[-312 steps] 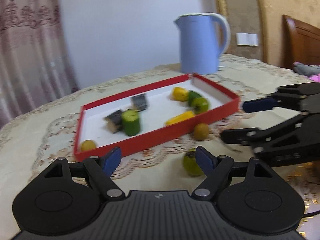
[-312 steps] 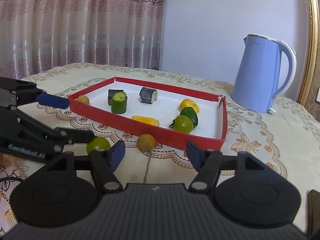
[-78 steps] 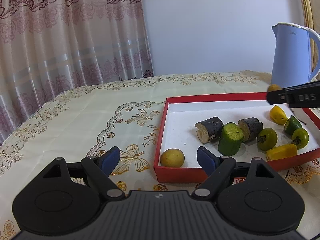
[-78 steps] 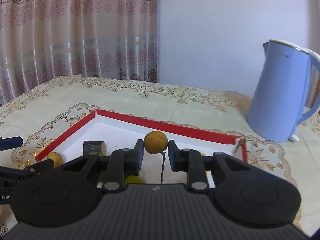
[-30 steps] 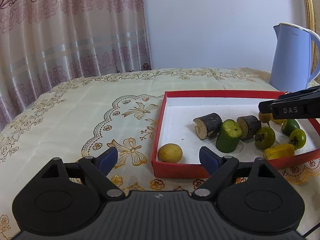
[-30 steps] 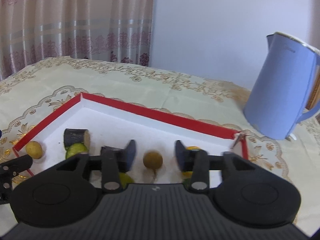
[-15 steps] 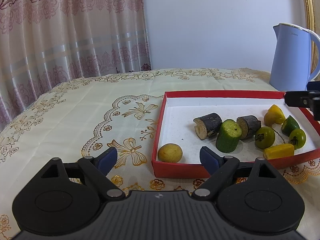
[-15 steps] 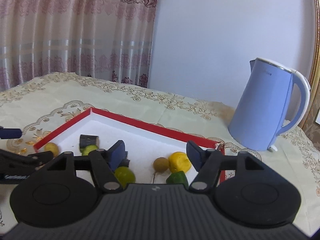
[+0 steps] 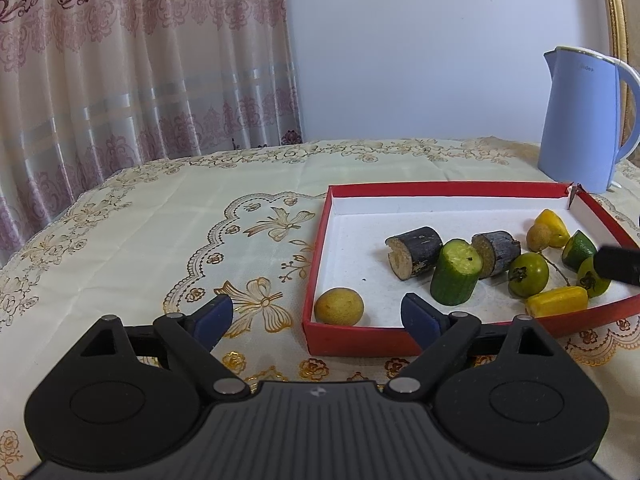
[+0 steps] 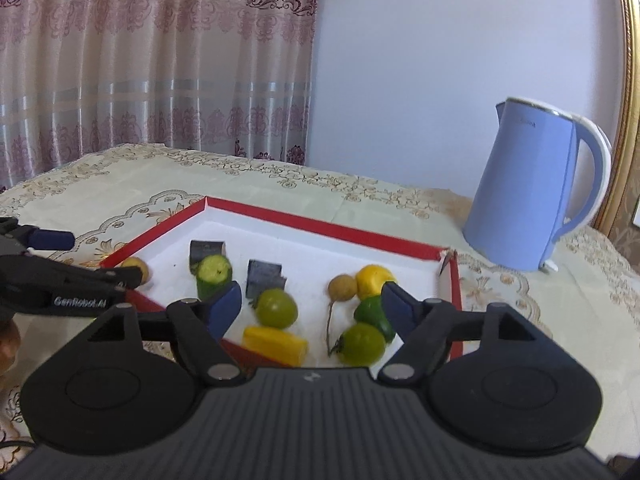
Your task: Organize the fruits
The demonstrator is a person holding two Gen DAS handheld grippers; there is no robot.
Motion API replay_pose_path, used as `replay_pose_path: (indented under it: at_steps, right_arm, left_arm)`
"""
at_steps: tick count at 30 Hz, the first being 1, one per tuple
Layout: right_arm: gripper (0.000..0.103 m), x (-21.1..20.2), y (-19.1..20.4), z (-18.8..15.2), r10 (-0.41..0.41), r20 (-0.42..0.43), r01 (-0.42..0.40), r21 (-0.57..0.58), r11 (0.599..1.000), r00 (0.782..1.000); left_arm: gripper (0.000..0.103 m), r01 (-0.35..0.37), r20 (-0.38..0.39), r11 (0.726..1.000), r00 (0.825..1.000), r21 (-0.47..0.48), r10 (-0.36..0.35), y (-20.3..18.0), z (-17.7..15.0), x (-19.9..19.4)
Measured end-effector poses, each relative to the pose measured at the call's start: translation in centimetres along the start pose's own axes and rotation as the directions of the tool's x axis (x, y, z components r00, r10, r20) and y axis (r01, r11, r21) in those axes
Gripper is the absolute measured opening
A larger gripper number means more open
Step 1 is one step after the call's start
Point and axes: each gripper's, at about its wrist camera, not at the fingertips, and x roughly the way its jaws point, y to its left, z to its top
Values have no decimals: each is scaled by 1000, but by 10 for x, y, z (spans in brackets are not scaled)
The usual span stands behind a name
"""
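Red tray (image 9: 316, 272) is holding every fruit in sight; both grippers are hanging empty.

Left of the tray's near corner, the left gripper (image 9: 316, 316) is waiting with jaws spread wide, nothing between them. Inside the tray, the longan (image 10: 342, 287) is lying loose against the lemon (image 10: 372, 276). At the tray's near rim, the right gripper (image 10: 312, 306) has just been opening, jaws clear of the fruit. Risk: its fingers are hanging low there, so a careless pull-back could be clipping the rim or rolling the tomato (image 10: 276, 308).

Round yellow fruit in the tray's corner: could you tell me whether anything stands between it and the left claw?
Only the tray's red wall, between the open left claw and the round yellow fruit.
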Motion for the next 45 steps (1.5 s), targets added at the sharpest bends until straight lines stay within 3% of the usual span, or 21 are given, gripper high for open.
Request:
replay_pose_path:
  at_steps: [12, 17, 23, 45]
  right_arm:
    - [84, -30, 1, -40, 14, 5, -14, 103, 995, 1000]
    - [97, -37, 7, -51, -20, -22, 21, 41, 999, 1000]
    - [103, -38, 8, -58, -23, -49, 24, 20, 1000, 999]
    - [103, -43, 9, -61, -44, -71, 44, 0, 999, 997]
  left_arm:
    - [92, -36, 1, 999, 999, 26, 36, -8, 2, 0]
    - [92, -12, -8, 1000, 1000, 14, 12, -8, 2, -8]
    - [92, 4, -36, 1000, 999, -1, -4, -7, -3, -13]
    - [92, 22, -52, 1000, 998, 5, -21, -12, -8, -25]
